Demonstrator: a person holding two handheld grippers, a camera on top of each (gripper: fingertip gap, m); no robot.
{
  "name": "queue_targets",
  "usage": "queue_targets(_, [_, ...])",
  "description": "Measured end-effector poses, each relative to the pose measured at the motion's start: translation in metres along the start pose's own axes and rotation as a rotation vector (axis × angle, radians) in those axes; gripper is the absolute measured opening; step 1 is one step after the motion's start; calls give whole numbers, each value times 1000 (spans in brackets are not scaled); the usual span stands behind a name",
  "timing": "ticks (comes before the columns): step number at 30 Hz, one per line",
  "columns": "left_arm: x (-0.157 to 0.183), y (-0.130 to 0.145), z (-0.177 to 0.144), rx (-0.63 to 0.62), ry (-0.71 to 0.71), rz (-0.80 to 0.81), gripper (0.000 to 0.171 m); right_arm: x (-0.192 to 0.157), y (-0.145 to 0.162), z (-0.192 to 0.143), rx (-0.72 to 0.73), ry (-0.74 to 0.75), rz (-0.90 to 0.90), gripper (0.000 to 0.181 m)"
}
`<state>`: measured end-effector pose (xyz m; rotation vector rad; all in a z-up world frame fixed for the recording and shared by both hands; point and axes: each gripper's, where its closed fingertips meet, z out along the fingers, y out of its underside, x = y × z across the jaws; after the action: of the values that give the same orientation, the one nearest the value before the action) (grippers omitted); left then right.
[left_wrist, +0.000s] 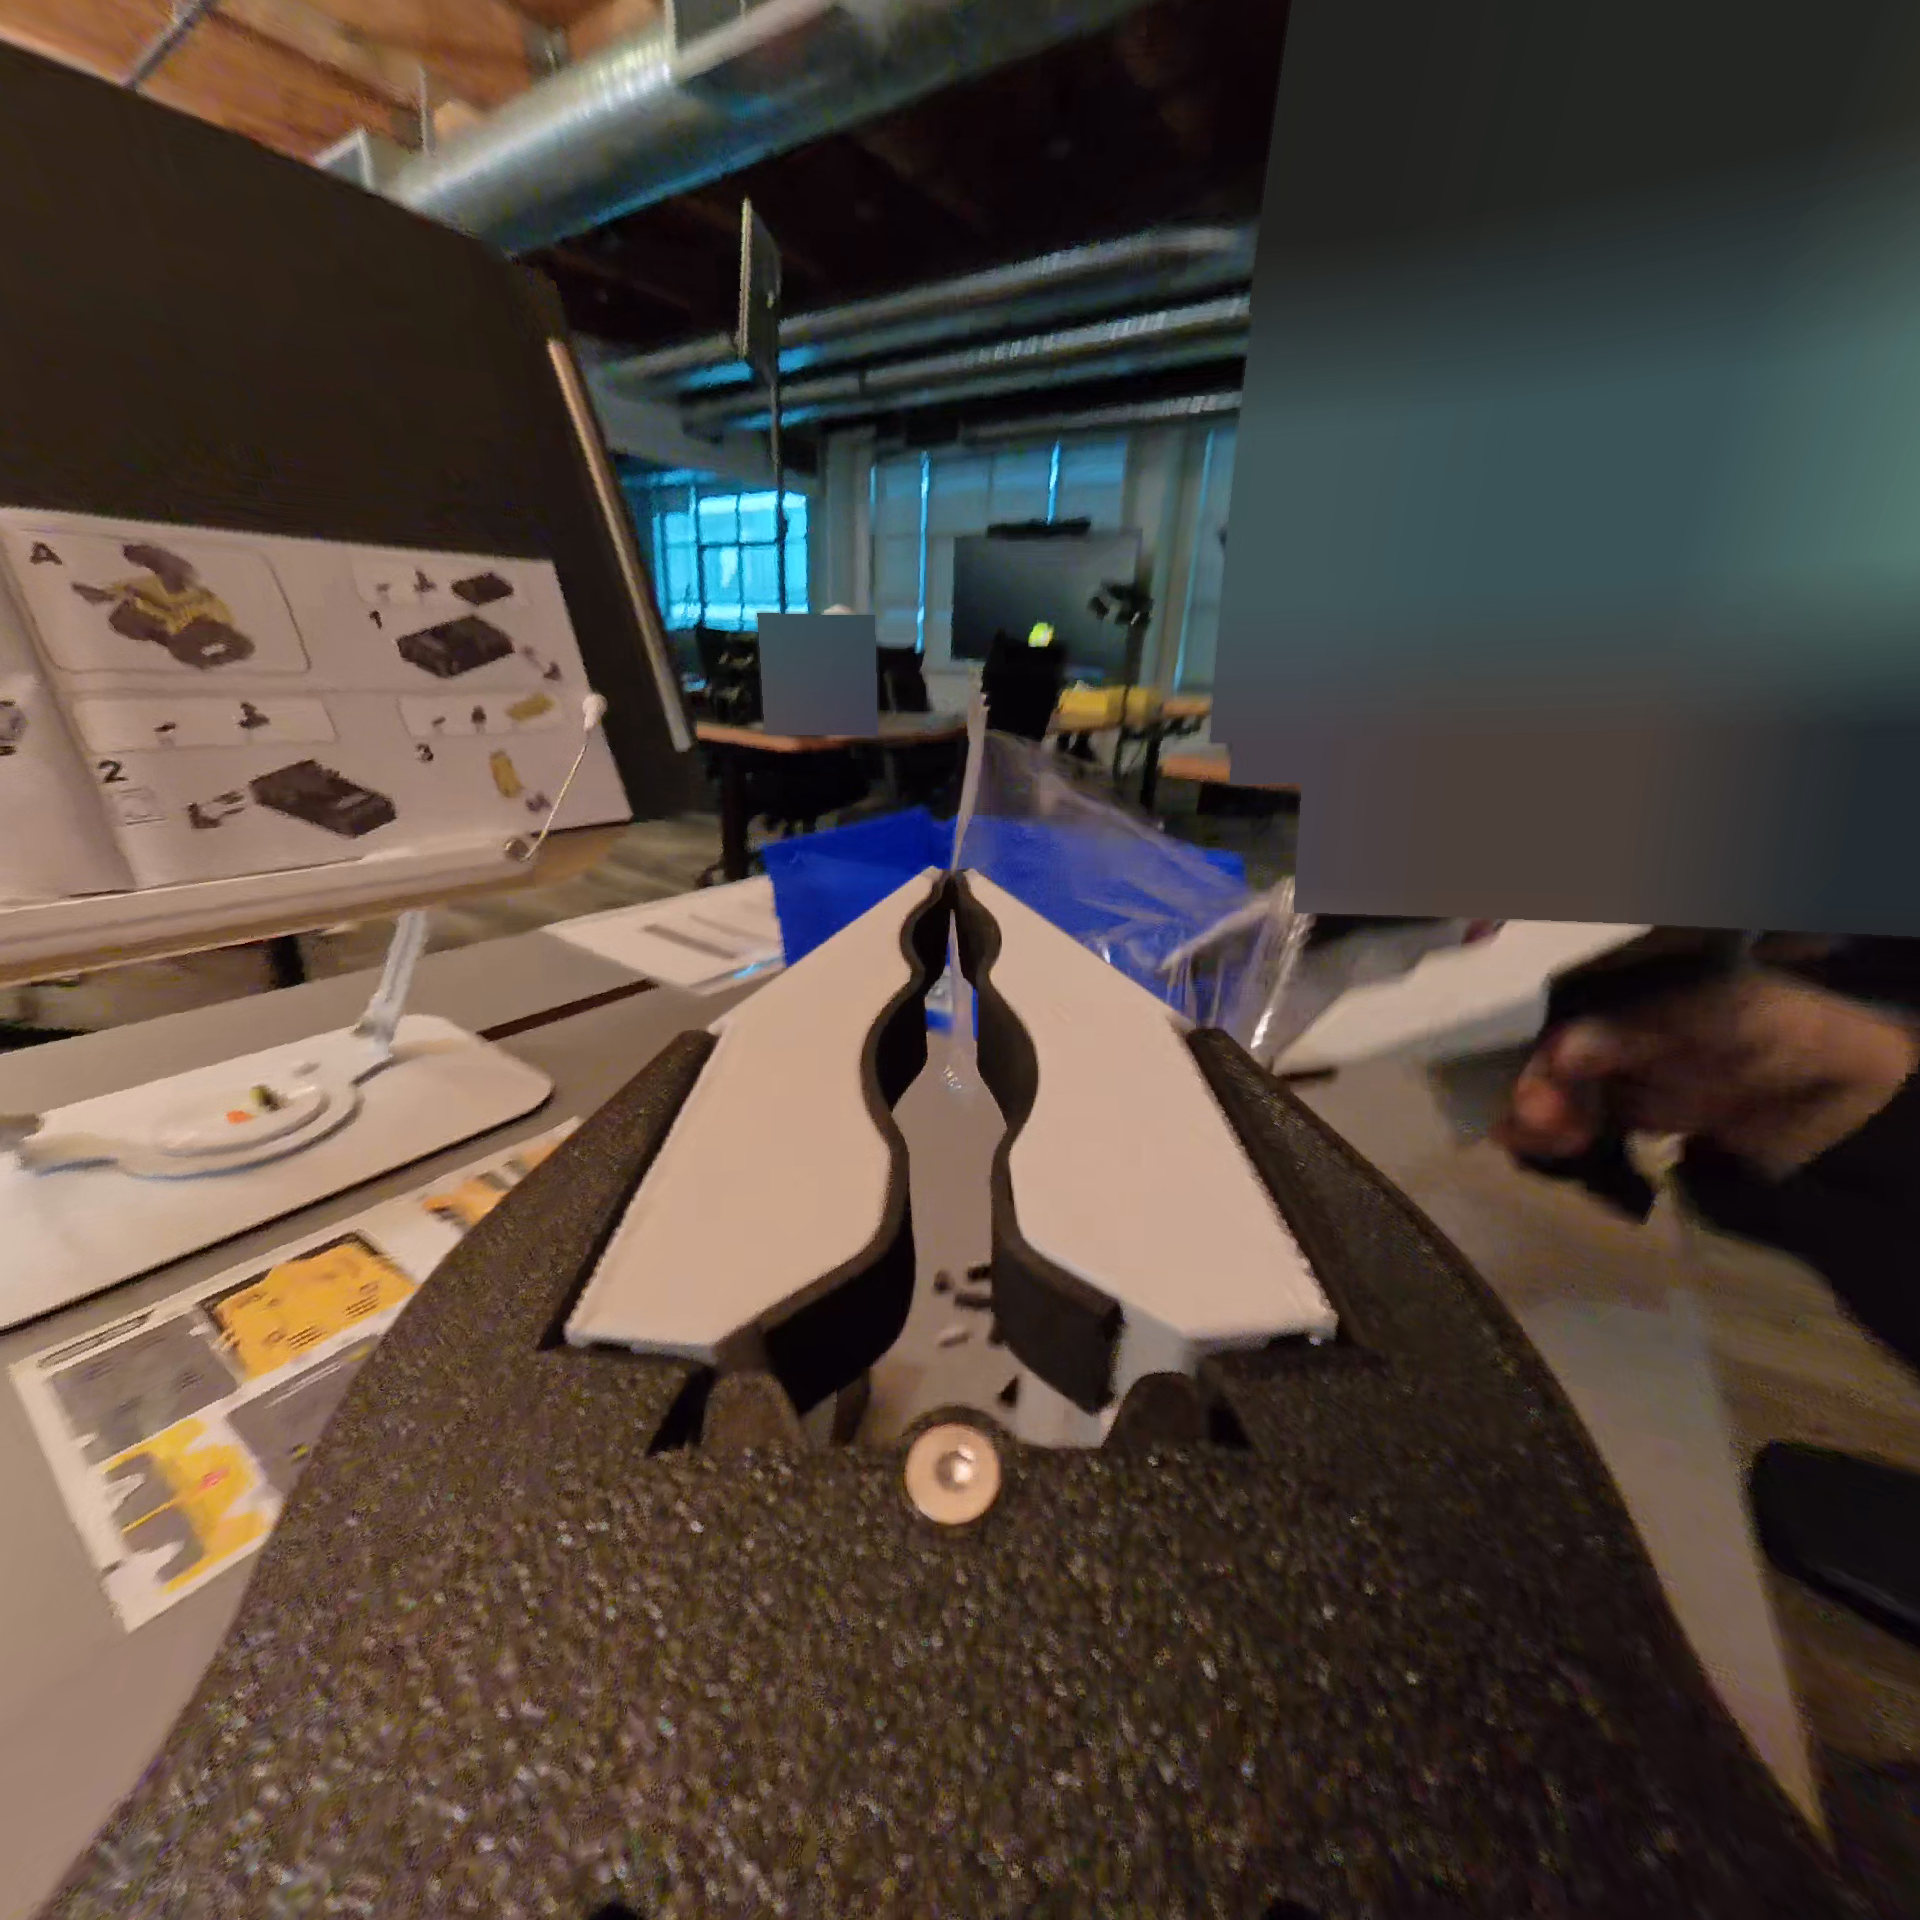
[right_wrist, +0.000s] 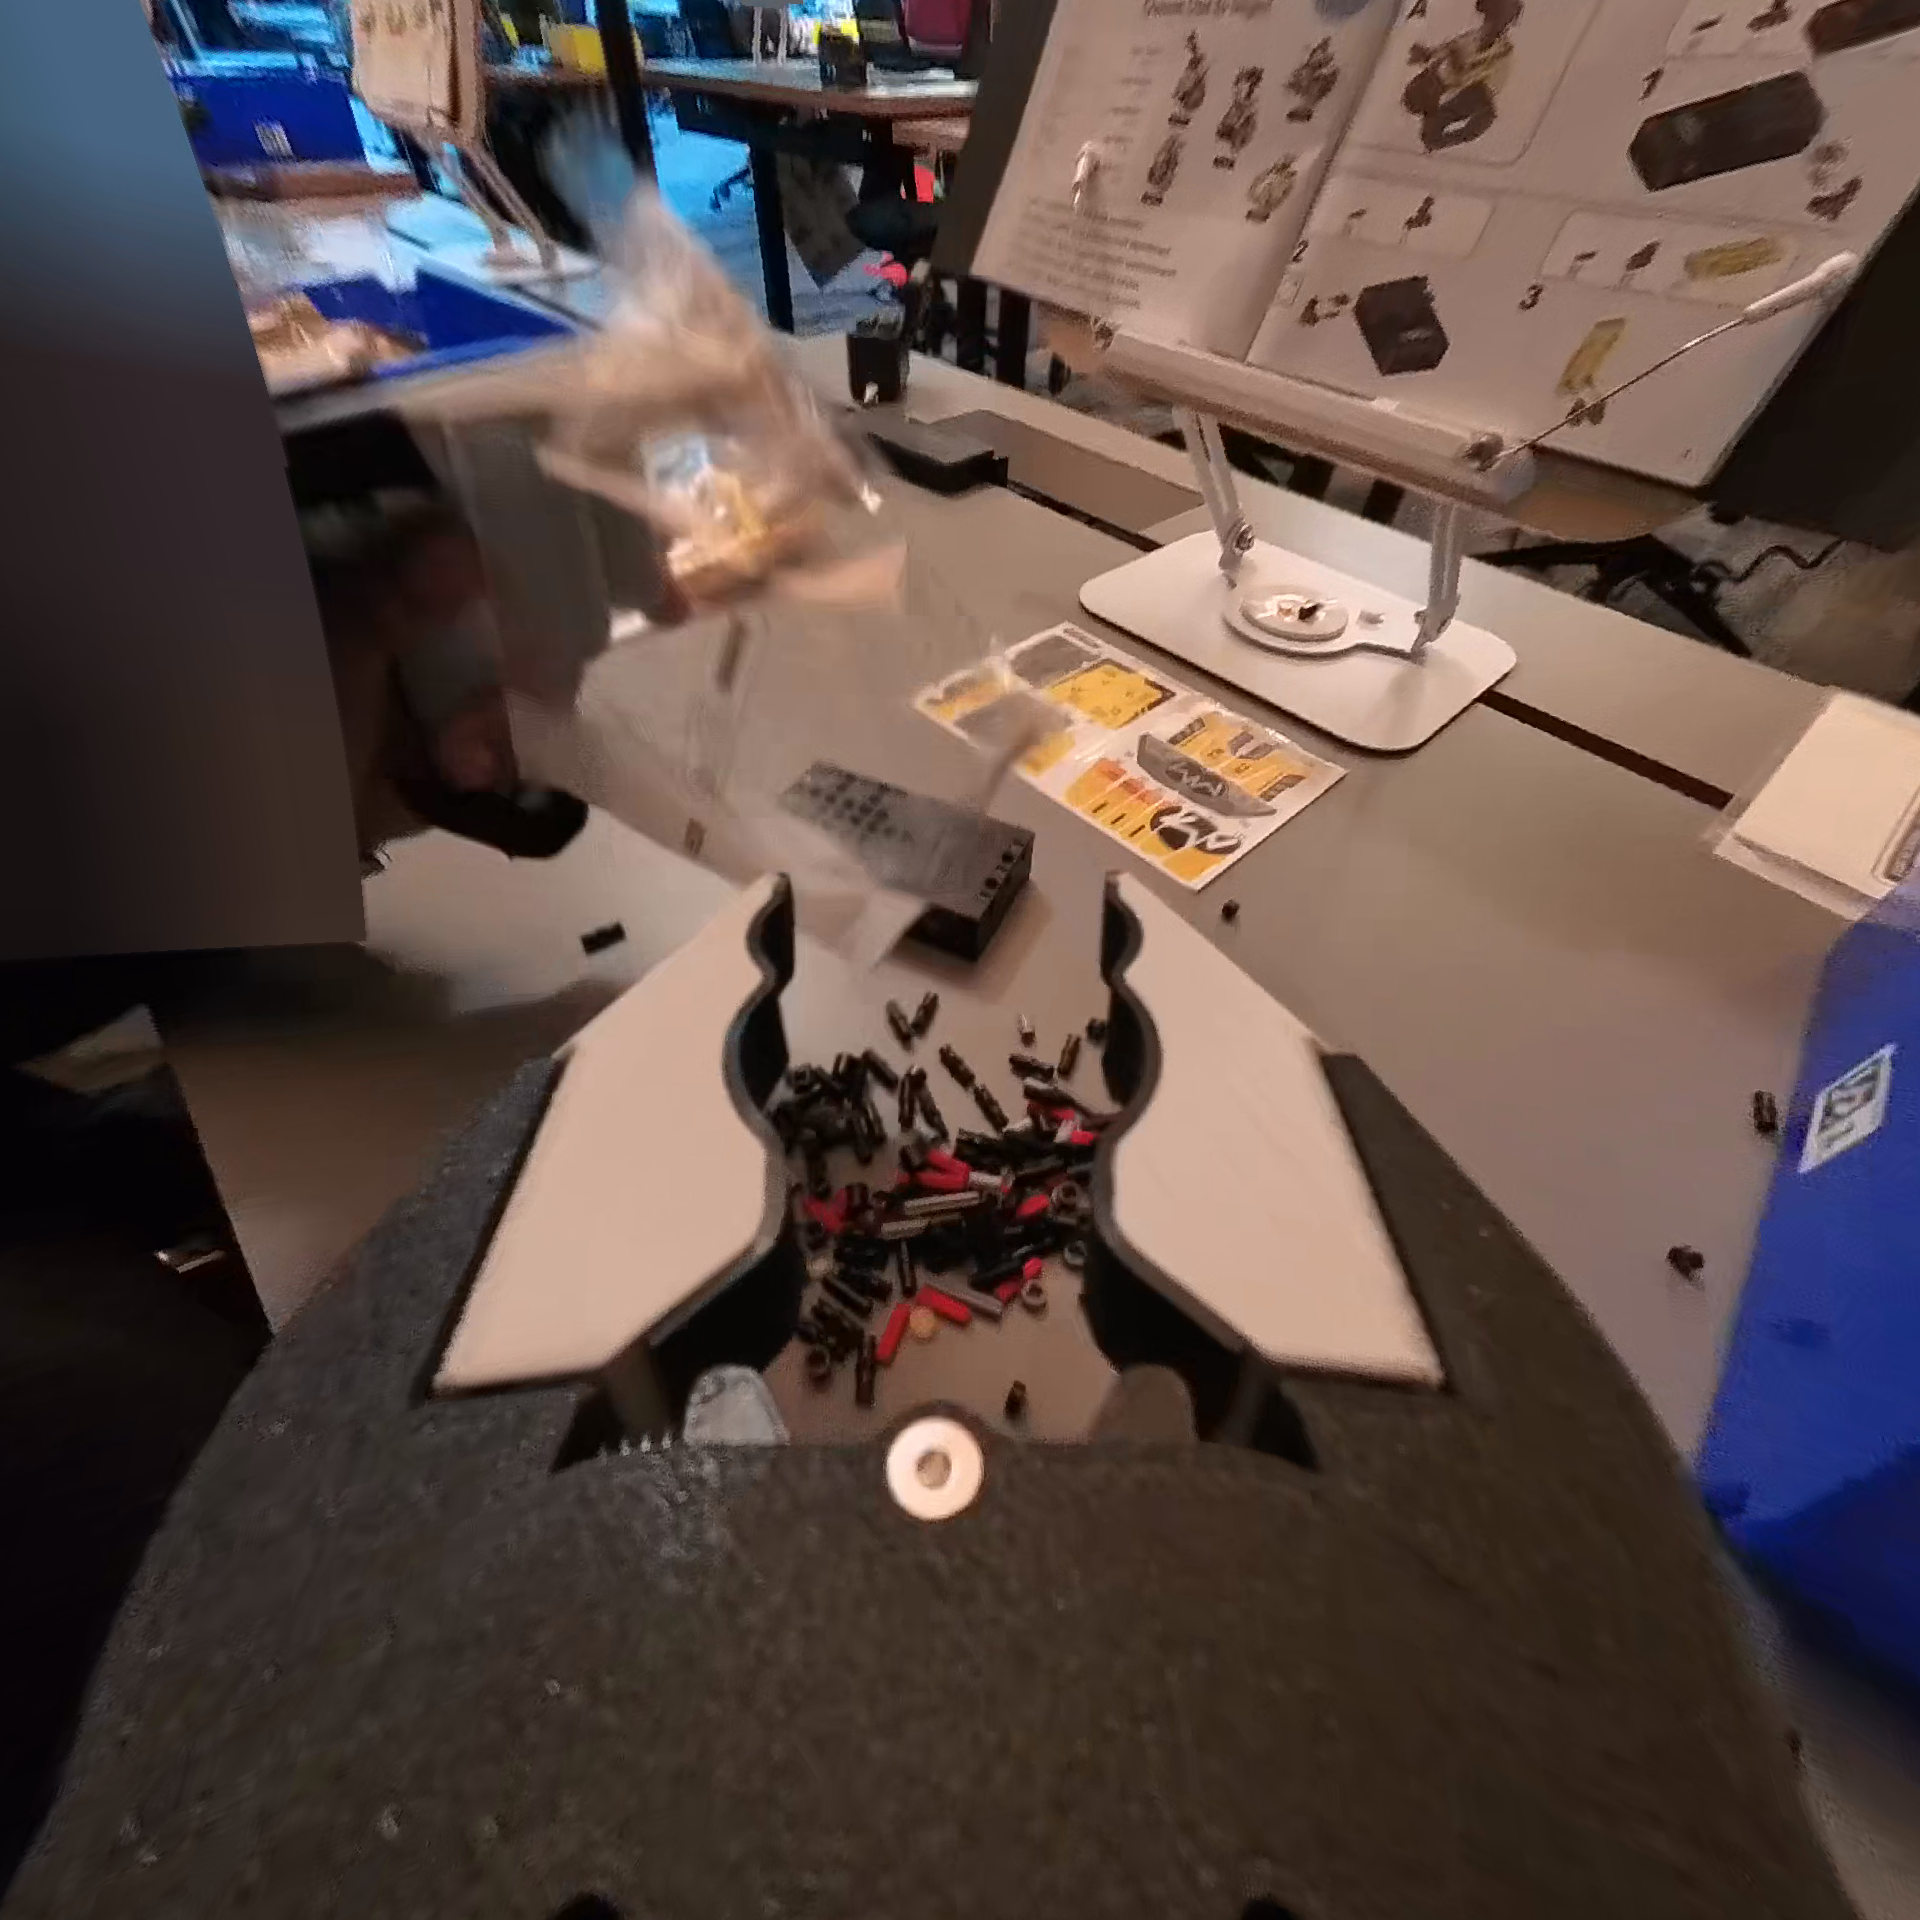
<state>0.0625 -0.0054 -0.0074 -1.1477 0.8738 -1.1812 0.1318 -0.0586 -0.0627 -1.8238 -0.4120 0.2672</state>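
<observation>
My left gripper (left_wrist: 951, 883) is shut on the edge of a clear plastic bag (left_wrist: 1049, 821), which stands up from the fingertips and trails to the right. In the right wrist view the bag (right_wrist: 717, 436) is blurred in the air at upper left, with tan pieces inside. Its loose lower corner (right_wrist: 862, 925) hangs between my right gripper's fingers, and neither pad presses on it. My right gripper (right_wrist: 945, 904) is open above a pile of small black and red pins (right_wrist: 935, 1174) on the grey table (right_wrist: 1455, 987). A black brick (right_wrist: 987, 904) lies just beyond its fingertips.
An open instruction booklet (left_wrist: 291, 686) sits on a white stand (right_wrist: 1299, 623). A yellow sticker sheet (right_wrist: 1143, 748) lies flat near the stand. A blue bin (right_wrist: 1829, 1247) is at the right and also shows in the left wrist view (left_wrist: 831, 883). Stray pins (right_wrist: 1683, 1259) lie around. A hand (left_wrist: 1714, 1060) is at the right. My right fingertips sit around 11 cm from my left ones.
</observation>
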Motion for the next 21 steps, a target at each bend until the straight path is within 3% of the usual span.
queue_targets(3, [6,-14,-2,41,67,-143,0,-18,13,8,-32,-45,-14,71])
queue_targets(12, [0,-15,-7,64,205,-503,0,-43,5,31,29,-202,107,70])
queue_targets(14, [1,-13,-9,51,244,-552,0,-50,2,32,46,-242,110,45])
queue_targets(16, [3,-11,-10,30,267,-558,0,-54,0,32,54,-250,74,5])
queue_targets(21, [-12,-3,-17,-20,203,-467,9,-40,-18,19,143,-188,69,0])
